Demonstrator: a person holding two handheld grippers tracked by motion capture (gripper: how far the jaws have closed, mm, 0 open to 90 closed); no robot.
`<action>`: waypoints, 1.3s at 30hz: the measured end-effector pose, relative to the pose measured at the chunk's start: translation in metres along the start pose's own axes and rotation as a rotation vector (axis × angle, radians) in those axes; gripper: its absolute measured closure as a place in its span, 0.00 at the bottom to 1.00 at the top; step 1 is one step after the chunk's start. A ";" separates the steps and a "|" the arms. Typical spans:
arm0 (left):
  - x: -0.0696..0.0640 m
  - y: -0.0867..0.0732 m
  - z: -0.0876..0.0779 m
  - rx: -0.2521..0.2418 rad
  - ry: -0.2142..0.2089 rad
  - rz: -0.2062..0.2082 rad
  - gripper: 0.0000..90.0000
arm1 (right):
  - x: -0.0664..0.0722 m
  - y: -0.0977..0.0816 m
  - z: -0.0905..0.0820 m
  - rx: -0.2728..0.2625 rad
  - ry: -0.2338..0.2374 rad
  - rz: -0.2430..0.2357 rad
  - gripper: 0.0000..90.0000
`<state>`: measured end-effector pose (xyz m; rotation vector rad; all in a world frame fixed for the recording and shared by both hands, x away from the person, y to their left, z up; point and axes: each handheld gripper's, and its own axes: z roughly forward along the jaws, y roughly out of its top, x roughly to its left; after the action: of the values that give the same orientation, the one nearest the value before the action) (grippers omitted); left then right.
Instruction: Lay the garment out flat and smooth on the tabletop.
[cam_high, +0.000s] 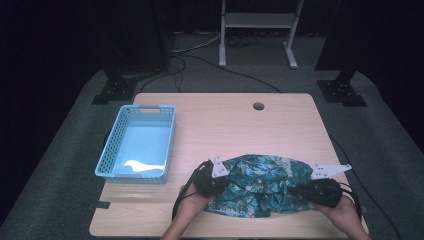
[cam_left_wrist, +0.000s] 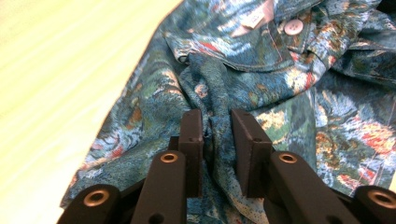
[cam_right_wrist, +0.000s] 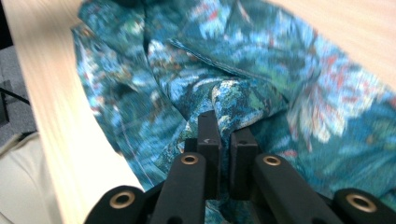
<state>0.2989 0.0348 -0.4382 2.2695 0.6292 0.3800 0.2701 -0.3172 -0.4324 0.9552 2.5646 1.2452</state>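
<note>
A blue basket (cam_high: 136, 143) stands at the bench's (cam_high: 225, 120) left. Beside it, the left gripper (cam_left_wrist: 217, 140) has its fingers clamped on a fold of the patterned shirt (cam_high: 260, 185) lying crumpled near the front edge. The right gripper (cam_right_wrist: 226, 137) pinches cloth too, apparently tightly.

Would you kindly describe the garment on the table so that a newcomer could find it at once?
Start at the wooden table; its near edge holds a crumpled shirt right of the light-blue basket. It is teal floral print with a pale button, pinched by the left gripper and right gripper.
</note>
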 end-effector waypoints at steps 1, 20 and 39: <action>0.000 0.001 -0.001 -0.001 0.002 0.004 0.83 | 0.001 0.002 -0.002 -0.011 0.004 -0.001 0.98; -0.006 0.007 -0.006 -0.017 -0.012 0.059 0.90 | 0.003 0.010 -0.005 -0.015 0.033 -0.002 0.98; 0.006 -0.008 0.000 0.005 -0.106 -0.038 0.92 | -0.005 -0.001 0.010 0.022 0.085 0.023 0.98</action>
<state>0.3011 0.0428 -0.4434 2.2624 0.6177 0.2380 0.2773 -0.3141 -0.4404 0.9583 2.6443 1.2926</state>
